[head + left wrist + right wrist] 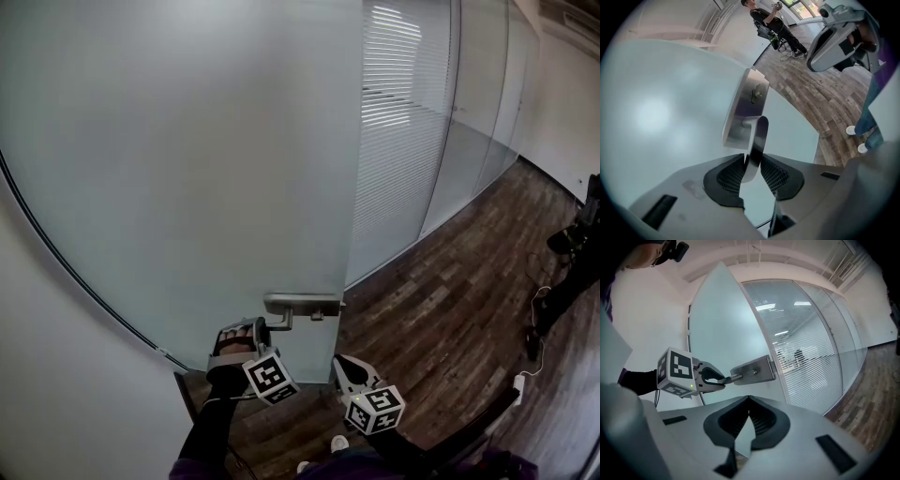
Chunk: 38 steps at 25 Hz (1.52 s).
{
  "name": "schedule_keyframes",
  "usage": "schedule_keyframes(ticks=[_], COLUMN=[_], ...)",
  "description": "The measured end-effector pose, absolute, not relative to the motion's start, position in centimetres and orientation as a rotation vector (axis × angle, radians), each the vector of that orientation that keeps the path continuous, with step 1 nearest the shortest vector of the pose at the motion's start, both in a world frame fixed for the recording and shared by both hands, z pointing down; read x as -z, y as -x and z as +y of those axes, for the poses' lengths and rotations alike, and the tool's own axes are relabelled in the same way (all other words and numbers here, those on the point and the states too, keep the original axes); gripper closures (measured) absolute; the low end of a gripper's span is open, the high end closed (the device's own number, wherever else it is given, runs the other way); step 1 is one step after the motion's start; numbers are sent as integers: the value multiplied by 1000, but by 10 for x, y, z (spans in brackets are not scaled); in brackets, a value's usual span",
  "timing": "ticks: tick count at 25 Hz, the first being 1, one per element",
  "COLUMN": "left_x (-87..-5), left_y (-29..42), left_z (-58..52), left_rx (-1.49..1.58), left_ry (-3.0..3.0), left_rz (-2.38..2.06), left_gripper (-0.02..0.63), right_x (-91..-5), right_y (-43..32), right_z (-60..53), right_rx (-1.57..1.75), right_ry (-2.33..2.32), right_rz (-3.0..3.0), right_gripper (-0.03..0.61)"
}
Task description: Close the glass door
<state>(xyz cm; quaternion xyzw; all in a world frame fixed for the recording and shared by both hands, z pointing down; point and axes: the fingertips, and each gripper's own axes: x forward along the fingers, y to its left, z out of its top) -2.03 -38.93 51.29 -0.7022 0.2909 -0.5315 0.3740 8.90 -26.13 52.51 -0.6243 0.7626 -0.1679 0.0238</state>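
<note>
Two grippers show at the near edge of the head view. The left gripper [261,325] is clamped on the lever of the door handle [291,305]. Its jaws stand partly apart, with the lever's flat end wedged between the pads [729,176]. The right gripper [341,364], just to its right and clear of the door, has its jaws together on nothing. The glass door [187,169] fills the left and far side. Its frosting hides whatever is behind it, and its top and left edges run out of frame. Far off across the wooden floor [450,309], a person [771,18] is too small to make out clearly.
</note>
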Motion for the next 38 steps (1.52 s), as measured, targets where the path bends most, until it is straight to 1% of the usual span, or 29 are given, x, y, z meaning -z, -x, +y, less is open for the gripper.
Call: schedule_keyframes(ticks=[9,19,38], left_x=[-516,-516,-514], left_y=[8,-9,-27], left_z=[-417,-447,-535], left_rx=[1370,1384,1353], left_ry=[1826,1846,1936], left_rz=[815,823,703], left_gripper=[514,512,514], right_x=[-531,-534,-517], right_y=[-120,-123,-101], right_z=[-268,-289,-420], right_rx=[518,518,450], right_ry=[1922,1912,1984], right_rz=[2350,2386,2390], right_gripper=[581,581,581])
